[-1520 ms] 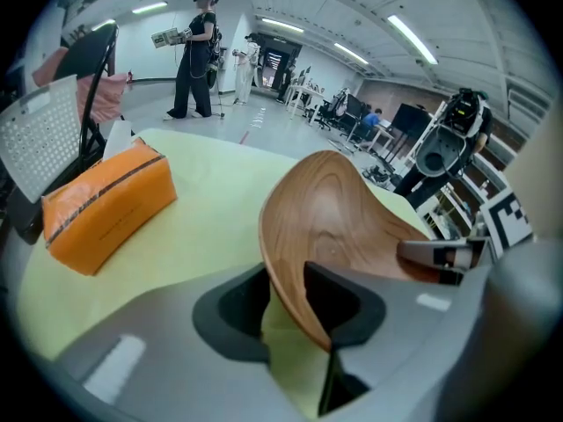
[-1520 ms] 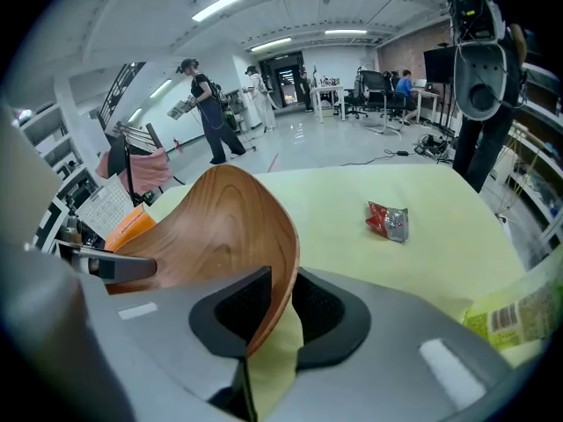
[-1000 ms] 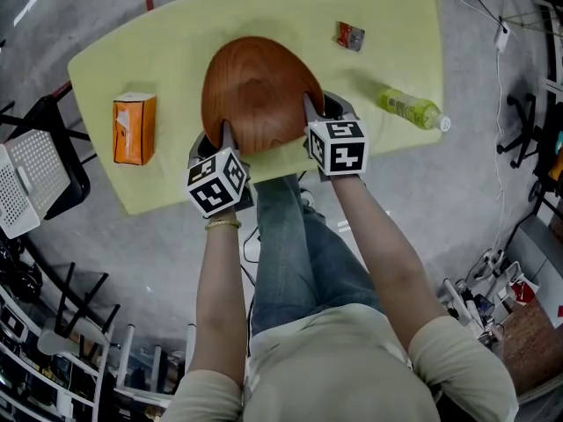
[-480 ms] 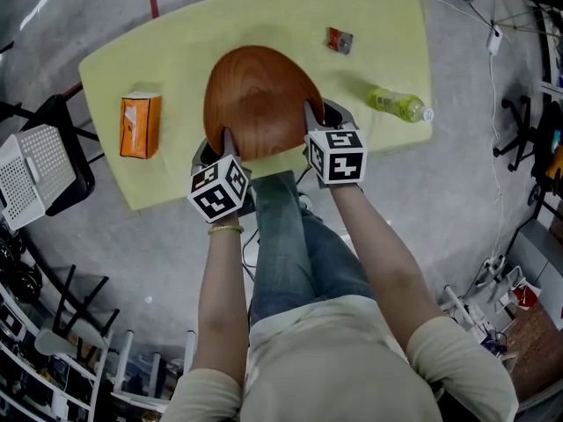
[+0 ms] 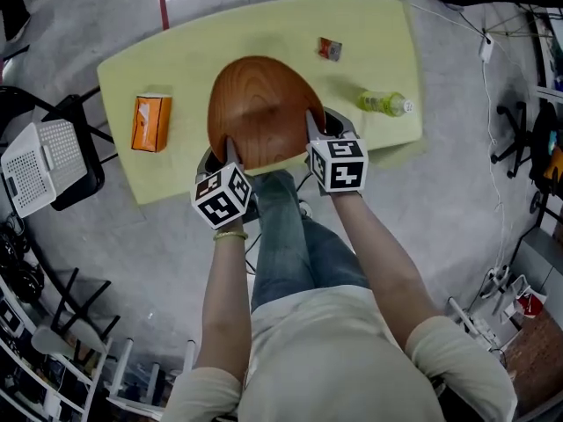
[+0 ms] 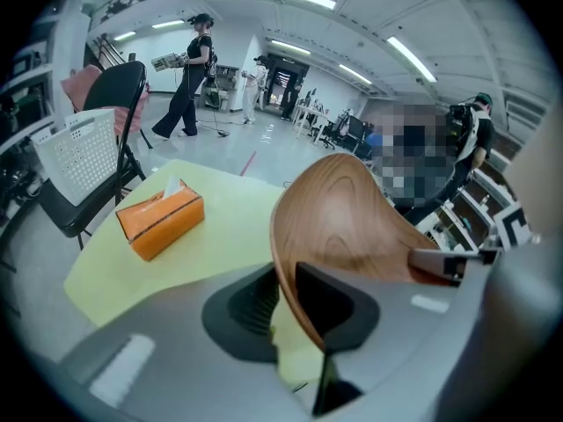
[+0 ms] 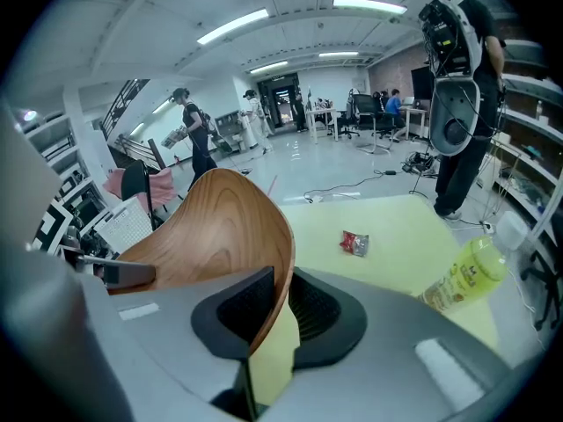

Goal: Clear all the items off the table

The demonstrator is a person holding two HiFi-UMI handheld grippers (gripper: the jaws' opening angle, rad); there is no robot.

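A large oval wooden bowl (image 5: pixel 259 108) is held tilted over the near edge of the yellow table (image 5: pixel 176 69). My left gripper (image 5: pixel 230 148) pinches its near-left rim, and my right gripper (image 5: pixel 315 123) pinches its near-right rim. In the left gripper view the bowl's (image 6: pixel 352 227) thin wall runs between the black pads of the left gripper (image 6: pixel 286 297). The right gripper view shows the same for the bowl (image 7: pixel 211 227) and the right gripper (image 7: pixel 281 301). Both pairs of jaws are closing on the rim.
On the table lie an orange tissue box (image 5: pixel 151 122) at the left, a small red snack packet (image 5: pixel 330 49) at the far side and a green drink bottle (image 5: pixel 383 104) at the right. A white basket (image 5: pixel 40 165) rests on a black chair left of the table. People stand farther back in the room.
The table and its items have shrunk and slid in the head view as the camera shifted. Both grippers have kept their hold on the bowl's near rim.
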